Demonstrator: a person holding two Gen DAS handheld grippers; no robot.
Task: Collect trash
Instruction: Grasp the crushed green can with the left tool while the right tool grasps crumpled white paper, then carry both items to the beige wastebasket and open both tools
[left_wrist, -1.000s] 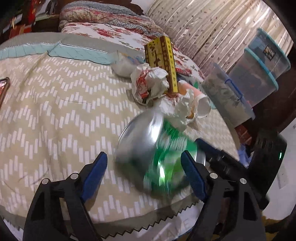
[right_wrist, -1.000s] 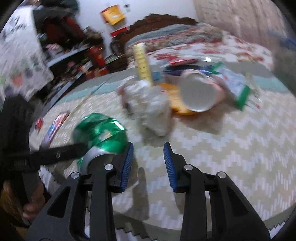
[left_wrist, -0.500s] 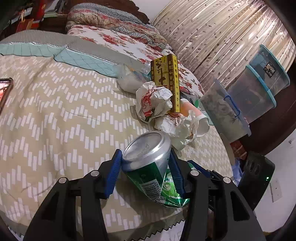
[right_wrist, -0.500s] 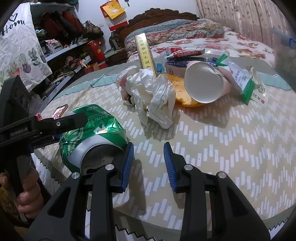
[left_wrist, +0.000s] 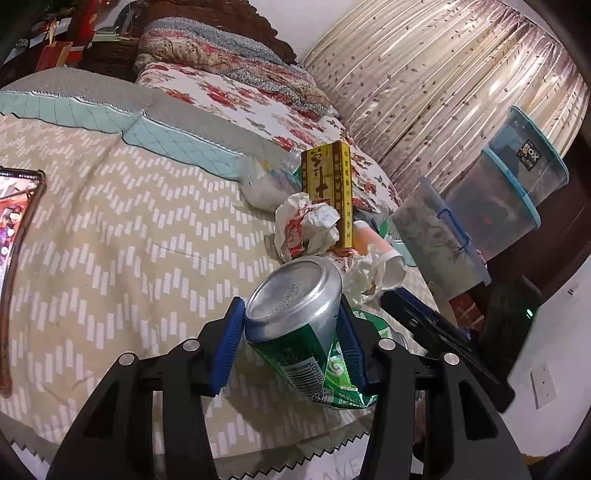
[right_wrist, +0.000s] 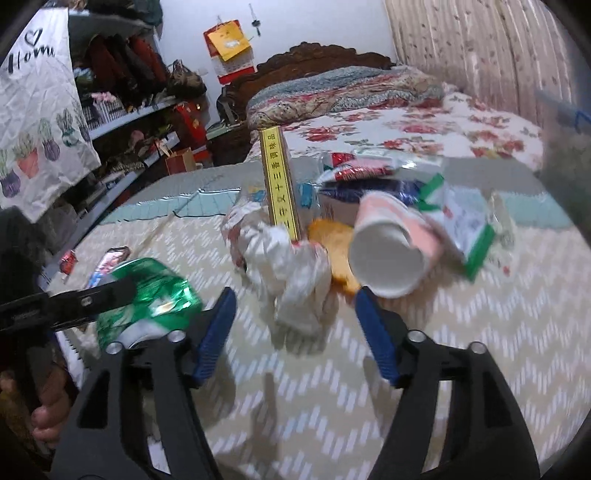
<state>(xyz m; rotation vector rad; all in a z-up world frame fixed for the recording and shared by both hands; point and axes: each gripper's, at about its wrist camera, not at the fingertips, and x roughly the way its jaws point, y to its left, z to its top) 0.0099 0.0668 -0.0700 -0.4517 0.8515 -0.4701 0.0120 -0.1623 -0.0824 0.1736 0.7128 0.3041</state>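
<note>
While the left gripper (left_wrist: 291, 347) clamps the crumpled green can (left_wrist: 299, 325), right gripper (right_wrist: 295, 332) jaws, just opened wide, hold nothing; beyond the can, the paper cup (right_wrist: 388, 254) appears empty.

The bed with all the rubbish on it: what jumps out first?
The crushed green can jumps out, pinched between the left gripper pads at the bed's near edge. Behind it sits a trash pile: crumpled white paper, a tall yellow box standing upright, and a pink paper cup lying on its side.

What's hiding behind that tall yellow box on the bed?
Behind the yellow box lie a red-and-white packet and a clear plastic bag. The box and the crumpled paper cover whatever sits directly behind them.
</note>
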